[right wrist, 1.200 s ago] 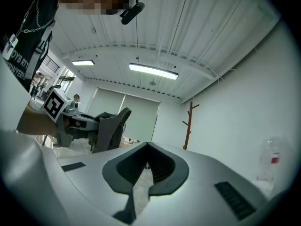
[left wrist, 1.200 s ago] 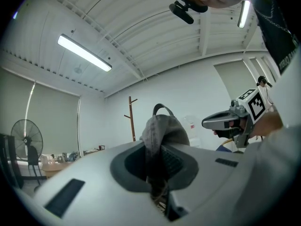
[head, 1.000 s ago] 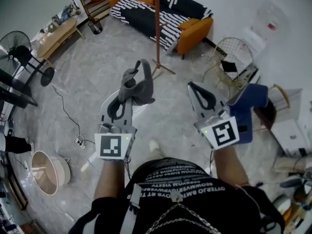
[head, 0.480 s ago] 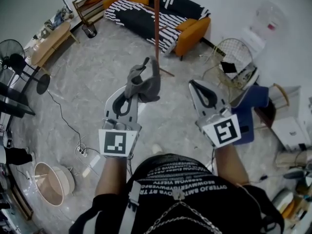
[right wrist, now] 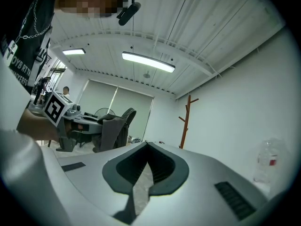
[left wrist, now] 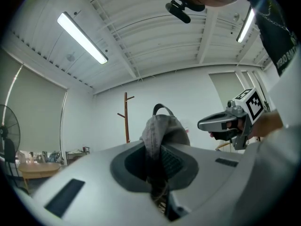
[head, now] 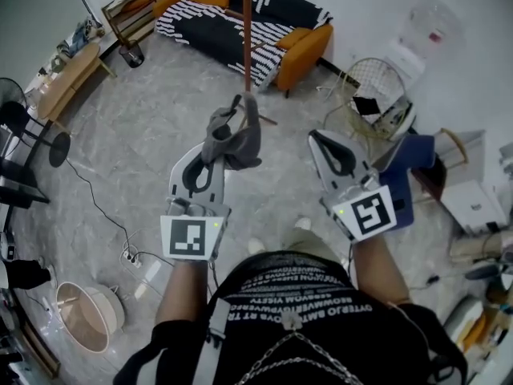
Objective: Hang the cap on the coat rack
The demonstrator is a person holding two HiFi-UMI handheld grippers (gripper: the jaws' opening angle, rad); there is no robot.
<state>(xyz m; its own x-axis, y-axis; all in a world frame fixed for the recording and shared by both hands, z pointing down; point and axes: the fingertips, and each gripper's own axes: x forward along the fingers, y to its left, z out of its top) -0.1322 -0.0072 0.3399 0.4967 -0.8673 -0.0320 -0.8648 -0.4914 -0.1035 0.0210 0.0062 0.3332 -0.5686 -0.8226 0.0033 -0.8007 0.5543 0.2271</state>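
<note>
A grey cap (head: 233, 137) stands up from the tips of my left gripper (head: 215, 152), which is shut on it. In the left gripper view the cap (left wrist: 162, 130) fills the middle between the jaws, its back strap arching on top. The brown wooden coat rack (head: 247, 30) stands beyond the cap, in front of the sofa; its foot is hidden behind the cap. Its pole and pegs, the coat rack (left wrist: 126, 119), show far off against the white wall. My right gripper (head: 317, 140) hovers to the right at the same height, shut, with nothing between its jaws.
An orange sofa (head: 309, 42) with a striped throw stands behind the rack. A wire chair (head: 373, 95) and a blue seat (head: 413, 167) are on the right. On the left are a fan (head: 24, 127), a wooden bench (head: 68, 74), a floor cable with power strip (head: 128, 255) and a basket (head: 80, 315).
The left gripper with the cap has drifted closer to the coat rack; the rack's foot, seen beside the cap before, now lies behind it. The right gripper keeps its place.
</note>
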